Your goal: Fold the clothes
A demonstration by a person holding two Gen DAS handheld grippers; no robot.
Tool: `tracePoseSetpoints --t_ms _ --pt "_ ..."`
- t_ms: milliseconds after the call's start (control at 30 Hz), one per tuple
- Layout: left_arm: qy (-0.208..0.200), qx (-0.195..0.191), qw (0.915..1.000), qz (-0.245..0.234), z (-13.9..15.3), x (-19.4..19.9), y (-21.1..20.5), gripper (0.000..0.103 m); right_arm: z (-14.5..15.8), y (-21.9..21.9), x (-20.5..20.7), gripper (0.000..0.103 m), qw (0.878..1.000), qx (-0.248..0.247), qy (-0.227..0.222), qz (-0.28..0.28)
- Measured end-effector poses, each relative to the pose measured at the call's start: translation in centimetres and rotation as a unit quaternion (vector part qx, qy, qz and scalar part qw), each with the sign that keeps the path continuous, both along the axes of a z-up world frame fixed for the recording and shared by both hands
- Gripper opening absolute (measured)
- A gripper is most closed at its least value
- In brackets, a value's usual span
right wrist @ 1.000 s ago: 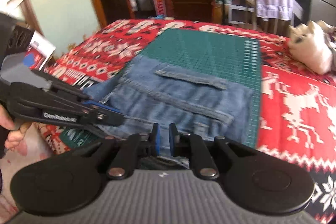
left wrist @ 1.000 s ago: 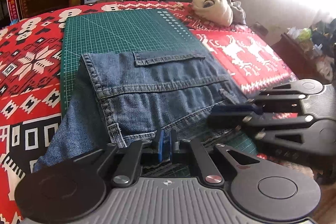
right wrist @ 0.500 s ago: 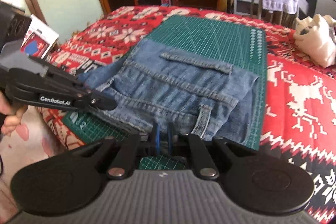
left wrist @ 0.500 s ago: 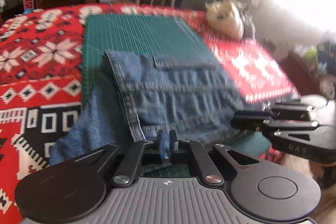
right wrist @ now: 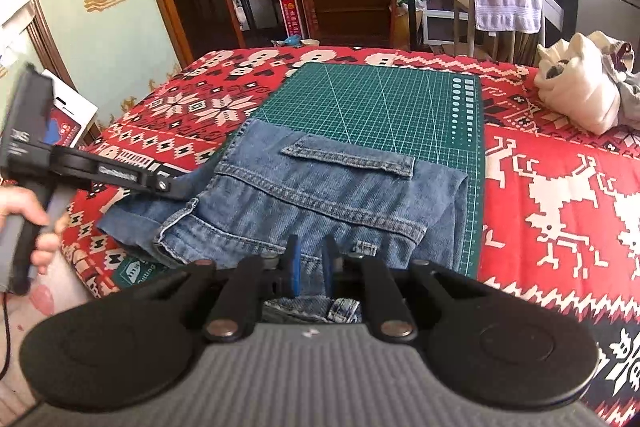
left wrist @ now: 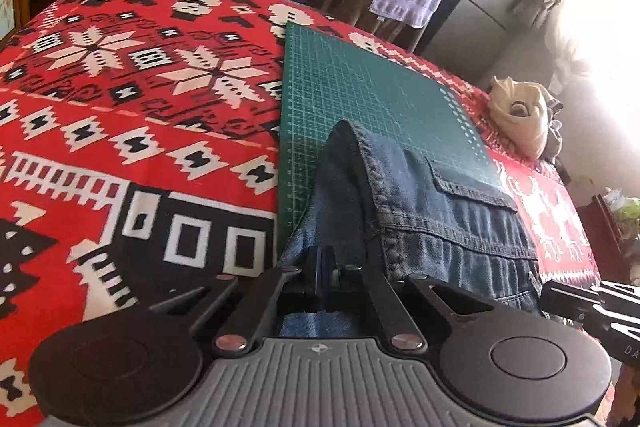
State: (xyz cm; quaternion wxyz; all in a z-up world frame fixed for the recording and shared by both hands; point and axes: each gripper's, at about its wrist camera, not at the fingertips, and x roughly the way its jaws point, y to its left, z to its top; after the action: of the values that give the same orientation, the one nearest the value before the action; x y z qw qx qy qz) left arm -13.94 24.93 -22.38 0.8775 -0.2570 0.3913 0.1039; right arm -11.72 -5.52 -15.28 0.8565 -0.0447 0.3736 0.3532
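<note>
On the green cutting mat (left wrist: 360,99), seen from the left wrist, the folded jeans (left wrist: 448,223) lie toward the near end, and the left gripper (left wrist: 334,271) has its jaws pressed together on the denim at the near left edge. The cloth rises in a ridge just ahead, so I judge this corner is being lifted for the next fold.

From the right wrist, the jeans (right wrist: 320,195) sit flat, pocket flap up, and the right gripper (right wrist: 311,267) pinches the near hem with a narrow gap between its pads. The left gripper (right wrist: 168,187) bites the left corner. To fold well, raise both corners level, carry them forward together, and keep the seams square to the mat's grid.
</note>
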Motion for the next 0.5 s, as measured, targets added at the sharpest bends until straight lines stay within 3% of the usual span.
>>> tracePoseSetpoints --t_ms 333,500 --pt "0.019 0.01 0.9997 -0.009 0.5 -3.4 -0.7 0.003 -0.7 -0.7 -0.2 0.012 1.0 0.001 0.017 -0.016" --pt "0.019 0.019 0.9996 0.0 1.4 -2.6 -1.2 0.002 -0.9 -0.9 0.0 0.012 0.999 0.004 0.024 -0.023"
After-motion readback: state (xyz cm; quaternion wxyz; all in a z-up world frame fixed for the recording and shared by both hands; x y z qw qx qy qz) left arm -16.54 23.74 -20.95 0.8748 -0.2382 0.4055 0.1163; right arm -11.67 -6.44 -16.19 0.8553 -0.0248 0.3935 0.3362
